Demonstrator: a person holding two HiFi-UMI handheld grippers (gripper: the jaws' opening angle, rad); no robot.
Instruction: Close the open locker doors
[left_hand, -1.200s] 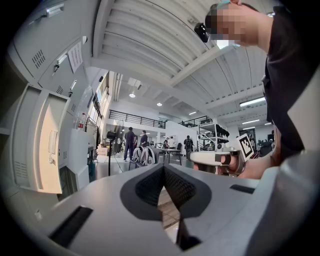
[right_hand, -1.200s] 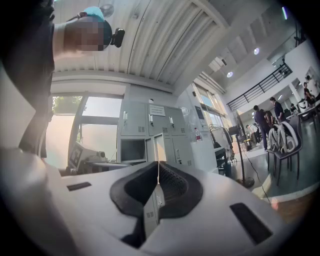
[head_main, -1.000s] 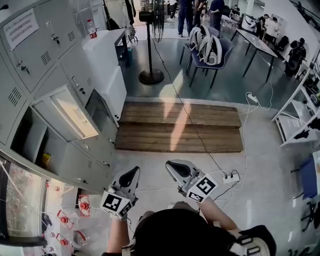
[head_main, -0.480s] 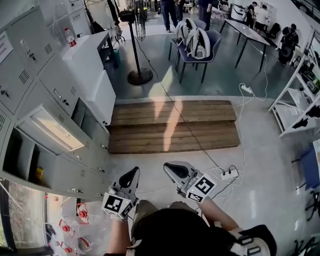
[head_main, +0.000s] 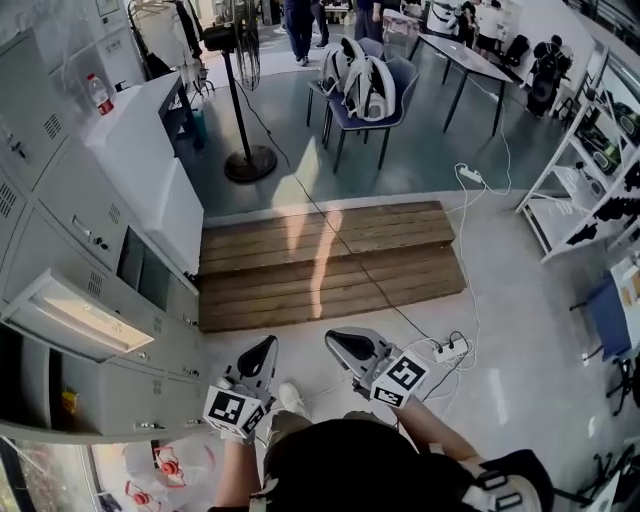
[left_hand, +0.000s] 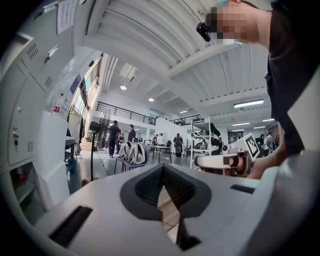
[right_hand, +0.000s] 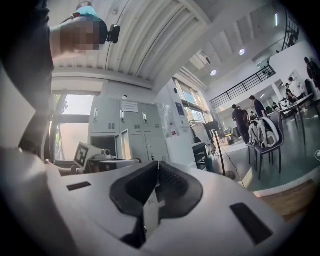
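Observation:
Grey lockers (head_main: 70, 190) line the left side of the head view. One locker door (head_main: 75, 315) stands swung out, its pale inner face up, with a dark open compartment (head_main: 30, 375) below it. A second dark opening (head_main: 140, 270) shows further along the row. My left gripper (head_main: 267, 345) and right gripper (head_main: 334, 339) hover side by side over the floor, right of the lockers and touching nothing. Both are shut and empty. In the right gripper view my right gripper (right_hand: 158, 164) faces the lockers (right_hand: 135, 130), where the open door (right_hand: 121, 145) shows. My left gripper (left_hand: 162, 168) points down the hall.
A low wooden platform (head_main: 330, 260) lies ahead on the floor. Beyond it stand a fan on a pole (head_main: 245, 155) and a chair with bags (head_main: 365, 85). A power strip (head_main: 450, 348) and cable lie at the right. A white cabinet (head_main: 150, 140) adjoins the lockers. Shelving (head_main: 585, 190) stands far right.
The whole scene has slid left and down in the head view; the open door now sits lower and nearer the left edge. Both grippers keep their place and stay shut.

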